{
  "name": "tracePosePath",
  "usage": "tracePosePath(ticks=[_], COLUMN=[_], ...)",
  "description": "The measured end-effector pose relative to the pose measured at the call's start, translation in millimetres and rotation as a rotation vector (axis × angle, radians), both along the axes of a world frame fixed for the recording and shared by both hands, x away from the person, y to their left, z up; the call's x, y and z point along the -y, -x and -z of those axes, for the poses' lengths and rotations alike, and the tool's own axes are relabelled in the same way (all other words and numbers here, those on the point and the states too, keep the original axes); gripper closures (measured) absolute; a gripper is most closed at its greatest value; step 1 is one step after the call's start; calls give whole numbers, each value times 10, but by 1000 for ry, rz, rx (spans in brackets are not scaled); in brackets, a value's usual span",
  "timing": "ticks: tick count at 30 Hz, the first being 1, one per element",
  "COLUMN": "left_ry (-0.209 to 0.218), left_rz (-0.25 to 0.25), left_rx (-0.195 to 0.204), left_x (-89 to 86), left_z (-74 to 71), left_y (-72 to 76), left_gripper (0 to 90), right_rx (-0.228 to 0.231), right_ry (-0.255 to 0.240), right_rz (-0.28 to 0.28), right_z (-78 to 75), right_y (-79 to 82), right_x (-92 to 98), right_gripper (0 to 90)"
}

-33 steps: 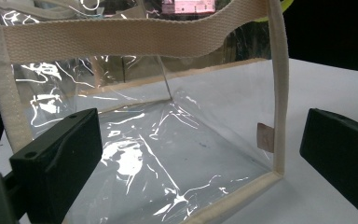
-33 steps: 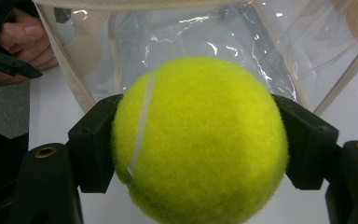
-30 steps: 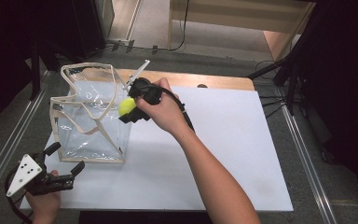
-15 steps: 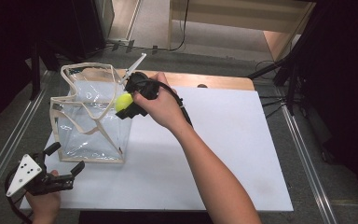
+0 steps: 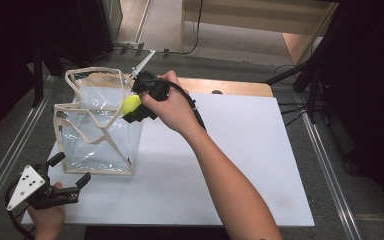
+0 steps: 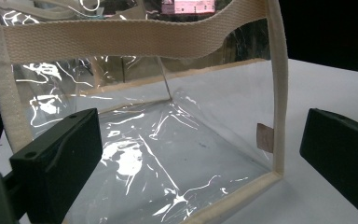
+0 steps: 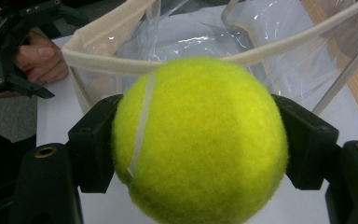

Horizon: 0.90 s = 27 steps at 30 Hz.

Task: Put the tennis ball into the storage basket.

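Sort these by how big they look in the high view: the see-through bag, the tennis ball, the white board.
1. White board, largest.
2. Clear bag.
3. Tennis ball, smallest, partly hidden between the right gripper fingers.

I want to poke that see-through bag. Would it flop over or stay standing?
The clear bag would probably crumple: its plastic walls look thin and wrinkled. It likely slides easily, being empty. Its cloth-edged rim already sags, so a poke may tip it.
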State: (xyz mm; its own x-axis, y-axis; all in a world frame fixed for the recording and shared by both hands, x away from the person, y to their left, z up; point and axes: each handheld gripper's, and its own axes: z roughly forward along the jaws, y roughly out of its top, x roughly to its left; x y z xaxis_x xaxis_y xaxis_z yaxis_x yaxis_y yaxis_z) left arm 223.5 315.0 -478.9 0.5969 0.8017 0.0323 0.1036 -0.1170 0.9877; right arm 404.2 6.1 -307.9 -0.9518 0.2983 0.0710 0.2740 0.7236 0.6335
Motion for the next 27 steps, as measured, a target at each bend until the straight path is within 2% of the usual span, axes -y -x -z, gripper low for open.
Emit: tracePosePath(ticks=[8, 27], left_ry=[-4, 2], left_rz=[5, 7], left_rx=[1, 1], left_x=[-2, -2], left_z=[-1, 0], left_y=[-3, -5], left_gripper=[0, 0], right_rx=[16, 18], right_ry=[-1, -14], right_rz=[-5, -6], right_z=[-100, -283], right_y=[-36, -87], right_x=[-39, -153], right_gripper=[238, 238])
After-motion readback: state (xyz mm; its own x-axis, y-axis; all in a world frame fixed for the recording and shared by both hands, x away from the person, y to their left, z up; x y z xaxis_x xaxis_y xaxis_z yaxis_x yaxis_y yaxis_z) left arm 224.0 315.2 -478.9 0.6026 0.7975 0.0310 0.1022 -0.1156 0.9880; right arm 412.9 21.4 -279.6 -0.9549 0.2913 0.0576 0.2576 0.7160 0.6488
